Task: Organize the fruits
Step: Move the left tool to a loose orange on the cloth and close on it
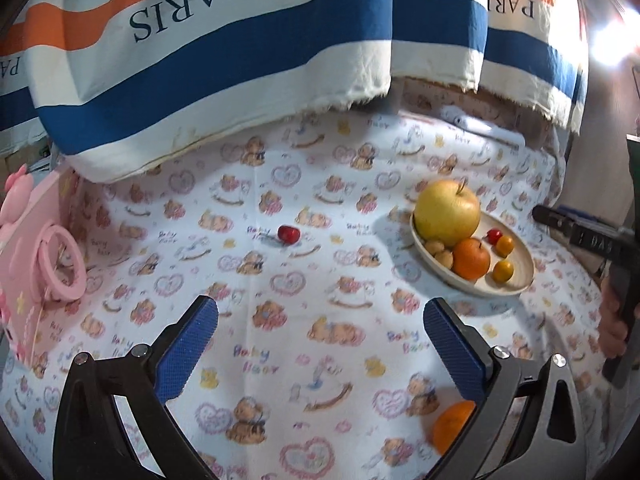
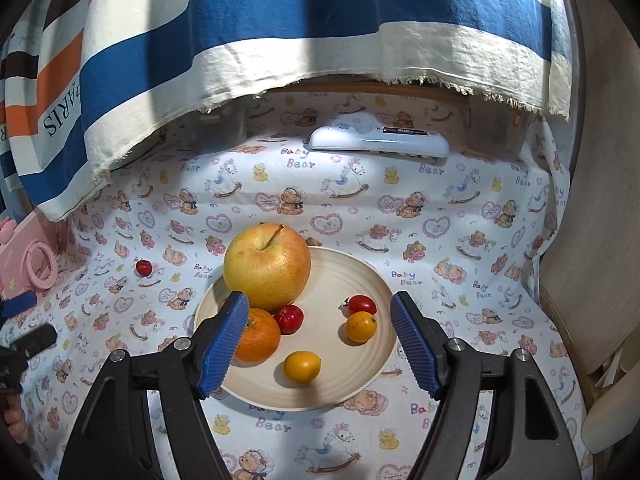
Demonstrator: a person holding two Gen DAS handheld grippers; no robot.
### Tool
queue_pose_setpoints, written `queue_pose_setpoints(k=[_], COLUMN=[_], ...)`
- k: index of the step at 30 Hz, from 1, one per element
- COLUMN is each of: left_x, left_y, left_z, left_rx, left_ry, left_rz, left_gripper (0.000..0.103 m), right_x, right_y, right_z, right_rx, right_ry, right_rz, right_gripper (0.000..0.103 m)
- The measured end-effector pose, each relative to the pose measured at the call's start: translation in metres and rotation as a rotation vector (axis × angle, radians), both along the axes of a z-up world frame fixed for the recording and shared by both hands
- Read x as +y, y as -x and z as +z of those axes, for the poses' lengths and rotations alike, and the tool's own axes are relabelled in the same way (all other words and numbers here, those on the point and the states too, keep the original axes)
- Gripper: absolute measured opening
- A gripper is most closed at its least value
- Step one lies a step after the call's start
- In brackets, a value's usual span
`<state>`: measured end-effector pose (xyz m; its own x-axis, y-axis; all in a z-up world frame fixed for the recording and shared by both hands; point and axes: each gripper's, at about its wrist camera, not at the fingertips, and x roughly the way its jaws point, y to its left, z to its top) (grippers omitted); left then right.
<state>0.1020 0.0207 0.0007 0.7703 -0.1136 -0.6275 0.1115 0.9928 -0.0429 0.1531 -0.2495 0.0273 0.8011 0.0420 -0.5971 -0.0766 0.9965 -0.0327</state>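
A cream plate [image 2: 352, 376] holds a big yellow apple [image 2: 267, 266], an orange [image 2: 258, 334], a small red fruit [image 2: 289, 319], a red cherry tomato [image 2: 361, 305] and two yellow ones [image 2: 302, 366]. My right gripper [image 2: 320, 304] hovers open just above the plate's near side with nothing between its fingers. My left gripper [image 1: 320, 312] stands wide open over bare cloth, holding nothing. A small red fruit [image 1: 289, 234] lies alone on the cloth ahead of it. A second orange [image 1: 452, 426] sits on the cloth, partly hidden under its right finger. The plate [image 1: 520, 280] lies to its right.
A bear-print cloth [image 1: 320, 360] covers the table. A pink toy camera [image 1: 36, 248] stands at the left edge and a white device [image 2: 380, 142] lies at the back. A striped curtain [image 2: 280, 20] hangs over the rear. A chair back [image 2: 592, 240] is on the right.
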Motion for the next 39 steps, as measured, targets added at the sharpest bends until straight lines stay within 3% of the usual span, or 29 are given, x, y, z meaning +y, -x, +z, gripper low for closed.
queue_pose_setpoints(k=[4,7,12,15,21,25,39], left_x=[-0.002,-0.006,-0.017,-0.022,-0.041,-0.052,-0.078], left_y=[0.013,0.02,0.025,0.033,0.05,0.054,0.056], left_z=[-0.006,-0.006,-0.002,0.001,-0.003,-0.009,-0.035], left_rx=[-0.001,0.003,0.026,0.02,0.014,0.073,0.183], left_ry=[-0.017,-0.019,-0.024,-0.024,-0.061,-0.02,-0.02], left_rz=[0.003,-0.007,-0.045,-0.066,-0.15,-0.321,-0.393], left_gripper=[0.102,0.101,0.078,0.077,0.077,0.077,0.057], right_x=[0.003,0.018,0.036,0.037,0.042,0.039,0.015], right_y=[0.002,0.011,0.023,0.033,0.056,0.063,0.067], right_z=[0.001,0.004,0.015,0.019,0.012,0.007,0.001], right_rx=[0.025,0.01,0.0,0.031,0.024,0.029,0.045], right_ry=[-0.024,0.016,0.02,-0.018,0.041,0.077,0.073], right_rz=[0.02,0.057,0.12,0.157,0.16,0.146,0.08], right_gripper=[0.075,0.075,0.079,0.081,0.081,0.081,0.081])
